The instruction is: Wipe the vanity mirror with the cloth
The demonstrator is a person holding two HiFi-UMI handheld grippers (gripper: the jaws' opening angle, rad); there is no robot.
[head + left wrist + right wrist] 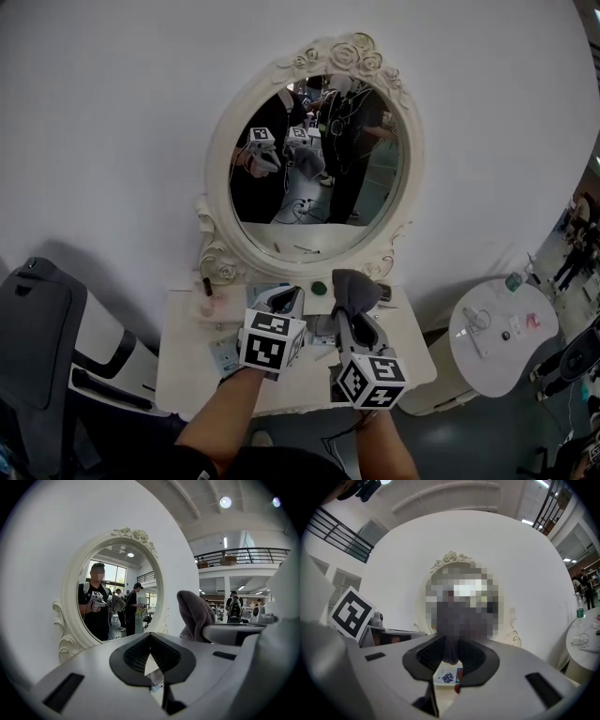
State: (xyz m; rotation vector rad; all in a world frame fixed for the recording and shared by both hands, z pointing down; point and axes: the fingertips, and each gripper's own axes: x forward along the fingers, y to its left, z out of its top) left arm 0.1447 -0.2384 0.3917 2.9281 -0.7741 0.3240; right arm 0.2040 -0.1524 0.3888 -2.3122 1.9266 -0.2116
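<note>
The oval vanity mirror (pixel 319 159) hangs in a cream carved frame (pixel 217 169) on the white wall above a small white table (pixel 187 366). Both grippers hover over the table, below the glass and apart from it. My right gripper (pixel 358 305) is shut on a grey cloth (pixel 356 286), which stands bunched above its fingertips. In the right gripper view the cloth (pixel 451 651) fills the gap between the jaws (pixel 451 660), with the mirror frame (pixel 451 557) straight ahead. My left gripper (pixel 289 298) is shut and empty. In the left gripper view (pixel 151 660) the mirror (pixel 117 592) is at the left and the cloth (pixel 194 613) at the right.
Small items lie on the table: a green round thing (pixel 320 288), a pink piece (pixel 210 302), cards and papers. A black chair (pixel 42 337) stands at the left. A round white side table (pixel 502 333) with a bottle (pixel 514 279) is at the right. People show in the mirror's reflection.
</note>
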